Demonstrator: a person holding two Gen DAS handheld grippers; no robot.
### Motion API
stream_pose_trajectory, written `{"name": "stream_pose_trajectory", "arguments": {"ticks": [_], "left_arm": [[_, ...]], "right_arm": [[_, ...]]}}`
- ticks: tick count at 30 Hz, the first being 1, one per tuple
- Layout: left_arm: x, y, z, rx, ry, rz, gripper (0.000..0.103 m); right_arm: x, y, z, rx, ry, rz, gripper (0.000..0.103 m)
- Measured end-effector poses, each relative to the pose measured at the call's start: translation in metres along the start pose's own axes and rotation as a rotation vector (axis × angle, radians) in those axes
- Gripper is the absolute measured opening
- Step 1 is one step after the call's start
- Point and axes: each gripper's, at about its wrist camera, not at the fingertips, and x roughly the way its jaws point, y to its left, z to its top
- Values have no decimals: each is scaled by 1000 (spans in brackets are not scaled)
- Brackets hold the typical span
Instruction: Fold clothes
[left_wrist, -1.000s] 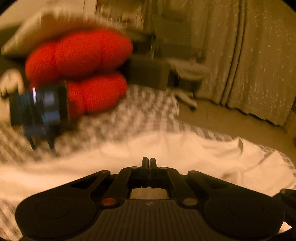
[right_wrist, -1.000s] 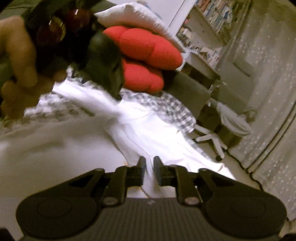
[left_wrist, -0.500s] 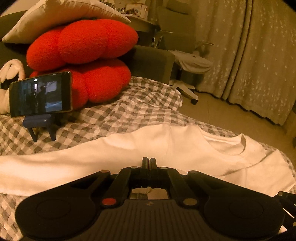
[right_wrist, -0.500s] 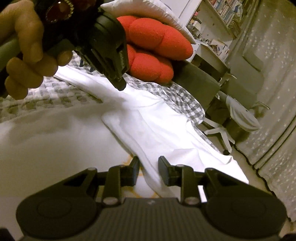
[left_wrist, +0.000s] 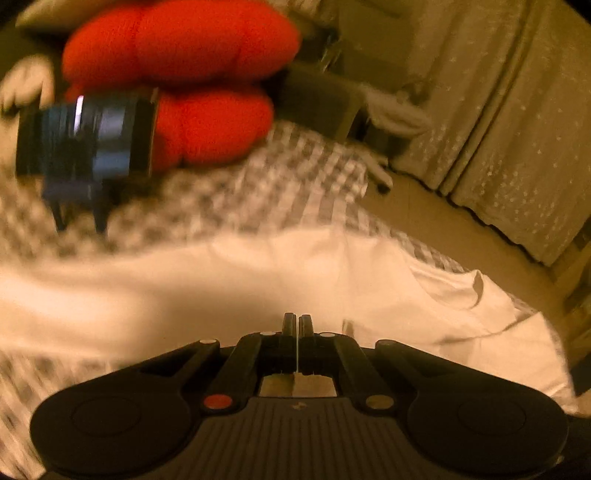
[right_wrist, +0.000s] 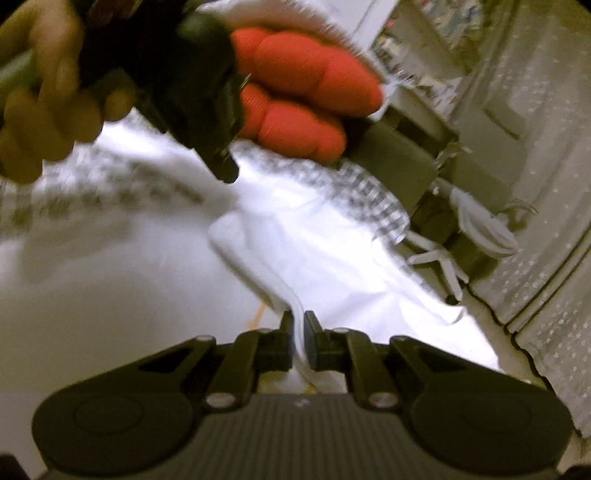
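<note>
A white long-sleeved shirt (left_wrist: 258, 280) lies spread on a checked bedcover (left_wrist: 266, 184). My left gripper (left_wrist: 297, 319) hovers over it with its fingers pressed together and no cloth seen hanging from it. The right wrist view shows that same left gripper (right_wrist: 207, 110) held up by a hand (right_wrist: 48, 110) above the shirt (right_wrist: 332, 258). My right gripper (right_wrist: 298, 321) sits low on the shirt. Its fingers have closed to a narrow gap with a raised fold of white fabric pinched between them. Both views are blurred by motion.
A red cushion (left_wrist: 192, 74) under a pale pillow lies at the head of the bed. A phone on a small stand (left_wrist: 85, 140) sits beside it. Past the bed's edge are a dark block (right_wrist: 388, 162), a white swivel chair (right_wrist: 480, 229) and curtains (left_wrist: 498, 110).
My right gripper's fingers have narrowed from open onto a fold of the shirt. The left gripper, still shut, has shifted over the shirt and its view is blurred again.
</note>
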Motion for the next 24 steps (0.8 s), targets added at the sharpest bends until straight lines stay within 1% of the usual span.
{"name": "stream_pose_trajectory", "arguments": {"ticks": [1,2,4,9,11,13,15,17,18,19,20,21,22,24], "left_arm": [[1,3,0,-20,17,-1,11],[3,6,0,-37,30,-1,13],[2,8,-1,-53,32,0,19],[-3,9,0,-88,37,-23,25],[-3,8,0,-87,43,-31,27],[-2,7,0,-83,52,-44,28],[-1,7,-1,-91,65,-69,31],[0,7,-1,-105,82,-99,37],[1,7,-2,-116,92,-115,42],[2,9,-2,-142,107,-137,47],[3,11,-2,-173,120,-158,49],[5,13,-2,-204,132,-179,54],[7,15,-2,-236,144,-201,60],[10,21,-4,-310,163,-252,66]], "right_arm": [[0,2,0,-13,2,-5,11],[0,2,1,-16,-4,-7,13],[-2,4,3,-16,-20,-10,30],[-1,17,9,-66,-68,0,31],[4,22,13,-84,-72,3,30],[11,25,17,-85,-67,2,25],[17,27,20,-80,-69,-12,7],[15,25,24,-51,-94,-37,7],[12,23,26,-29,-113,-49,7],[8,20,28,-7,-133,-61,7],[5,18,31,15,-153,-73,7],[4,17,32,20,-157,-79,7],[4,17,33,20,-157,-82,7],[5,19,33,15,-153,-83,7]]}}
